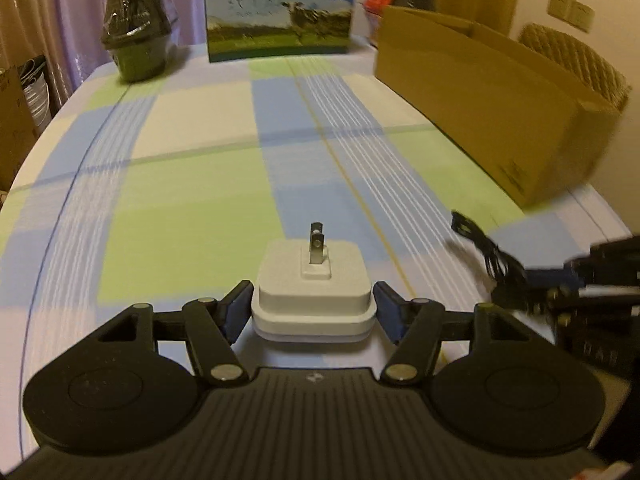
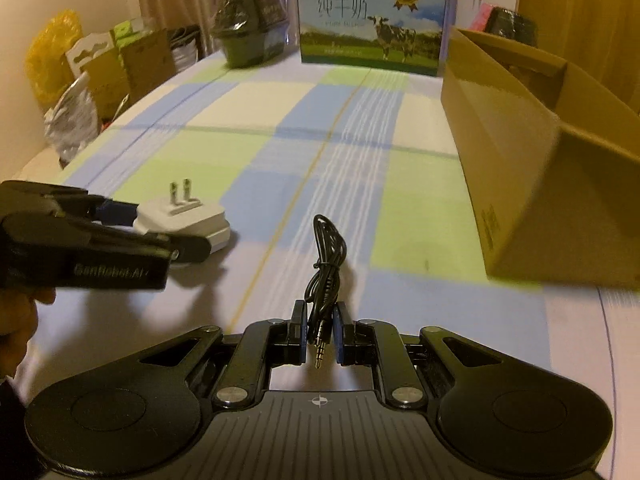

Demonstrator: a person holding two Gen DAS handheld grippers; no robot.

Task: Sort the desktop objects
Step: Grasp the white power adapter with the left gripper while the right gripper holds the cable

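Ahead of me the checked tablecloth (image 1: pixel 192 184) lies bare up to the milk carton (image 1: pixel 280 10) and wrapped pot (image 1: pixel 138 46) at the far edge; the open cardboard box (image 2: pixel 540 152) walls off my right. My left gripper (image 1: pixel 314 306) pinches the white plug adapter (image 1: pixel 314 292) by its sides, prongs up. My right gripper (image 2: pixel 320 334) is pressed onto the bundled black audio cable (image 2: pixel 326 268), its jack pointing back between the pads. Both seem lifted off the cloth, though blur obscures that.

Showing matte black bodies on the left gripper (image 1: pixel 314 306) and right gripper (image 2: pixel 319 334): ribbed grey centre plates, round side discs, silver pivot screws, blue finger pads (image 2: pixel 303 332), pale "GenRobot.AI" lettering.
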